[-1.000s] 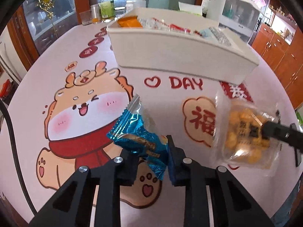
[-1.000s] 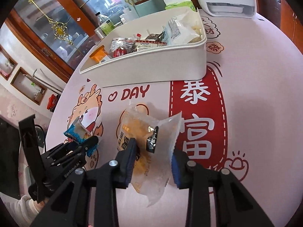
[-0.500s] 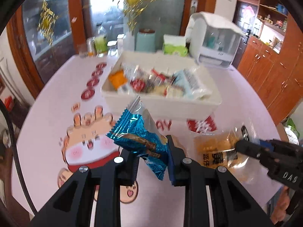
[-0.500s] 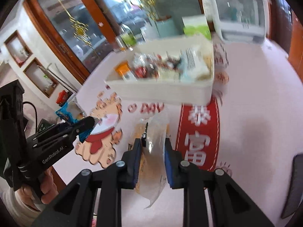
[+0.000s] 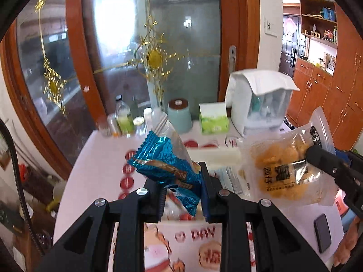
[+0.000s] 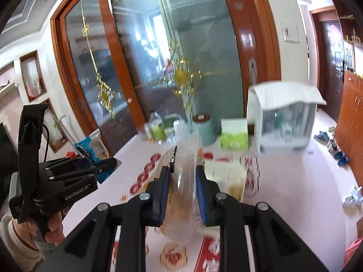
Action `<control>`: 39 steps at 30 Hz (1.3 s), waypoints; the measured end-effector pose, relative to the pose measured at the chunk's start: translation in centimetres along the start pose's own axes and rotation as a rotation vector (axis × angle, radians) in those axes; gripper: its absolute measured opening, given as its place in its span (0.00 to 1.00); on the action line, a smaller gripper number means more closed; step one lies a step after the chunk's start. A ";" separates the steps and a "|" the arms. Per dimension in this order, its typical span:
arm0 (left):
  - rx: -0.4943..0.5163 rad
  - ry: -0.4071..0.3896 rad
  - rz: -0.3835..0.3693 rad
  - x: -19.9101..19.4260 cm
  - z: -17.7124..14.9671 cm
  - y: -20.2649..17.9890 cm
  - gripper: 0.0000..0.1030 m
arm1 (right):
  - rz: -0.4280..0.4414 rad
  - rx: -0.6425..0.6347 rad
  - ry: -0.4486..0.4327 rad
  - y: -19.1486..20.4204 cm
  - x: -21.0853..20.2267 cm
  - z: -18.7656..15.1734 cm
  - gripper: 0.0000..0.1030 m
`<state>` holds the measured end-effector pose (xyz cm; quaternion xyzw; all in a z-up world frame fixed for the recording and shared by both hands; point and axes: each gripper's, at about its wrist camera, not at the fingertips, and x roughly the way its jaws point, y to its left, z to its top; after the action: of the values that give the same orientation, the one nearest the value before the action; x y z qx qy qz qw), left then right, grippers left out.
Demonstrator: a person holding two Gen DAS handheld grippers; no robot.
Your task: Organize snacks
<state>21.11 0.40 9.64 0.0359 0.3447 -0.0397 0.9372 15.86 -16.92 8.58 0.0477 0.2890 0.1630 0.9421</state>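
STEP: carrying two snacks to the bin | left gripper (image 5: 181, 195) clamps blue wrapped snack (image 5: 165, 165), frame centre | right gripper (image 6: 181, 195) pinches clear bag of yellow puffs (image 6: 181, 181), centre | NEXT: lower both over white bin (image 5: 215, 156), then release.

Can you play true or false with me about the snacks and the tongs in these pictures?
1. The left tongs pinch a blue snack packet. True.
2. The right tongs are empty. False: they squeeze a clear bag of yellow snacks.
3. Both snacks lie flat on the table. False: both are held up above it.
4. A green tissue box stands beside a pale blue canister. True.
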 end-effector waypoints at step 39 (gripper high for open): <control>-0.039 0.134 0.050 -1.7 -8.1 1.7 0.96 | -0.221 0.082 0.284 0.7 2.3 -7.7 0.58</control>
<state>14.79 2.96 4.62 0.0285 0.4062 -0.0072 0.9133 13.18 -15.52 1.08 0.0304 0.4288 0.0516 0.9014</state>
